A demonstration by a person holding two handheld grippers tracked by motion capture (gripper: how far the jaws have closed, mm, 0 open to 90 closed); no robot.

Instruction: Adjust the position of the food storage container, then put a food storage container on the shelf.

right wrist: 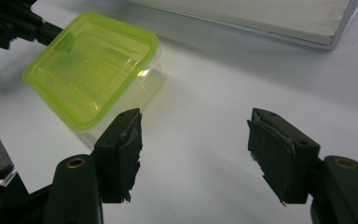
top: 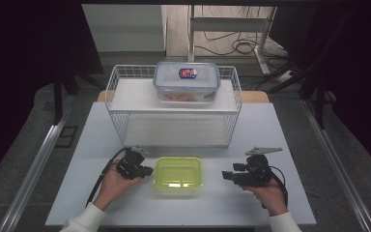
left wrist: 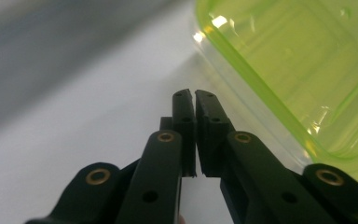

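Note:
A clear box with a lime-green lid (top: pixel 178 173) sits on the white table (top: pixel 232 208) near its front edge. My left gripper (top: pixel 149 170) lies at the box's left side, shut with nothing between its fingertips. In the left gripper view the closed gripper (left wrist: pixel 195 93) rests just beside the green lid's rim (left wrist: pixel 261 93). My right gripper (top: pixel 224 176) is a short way to the right of the box, apart from it. It stands wide open (right wrist: pixel 196 116) over bare table, with the green box (right wrist: pixel 91 70) ahead on the left and the left gripper (right wrist: pixel 28 25) at the box's far corner.
A white wire rack (top: pixel 121 77) with a flat shelf stands behind the box. On that shelf sits a clear container with a blue-rimmed lid (top: pixel 187 82). A person's hands and white sleeves come in from the bottom. Dark floor and cables lie beyond the table.

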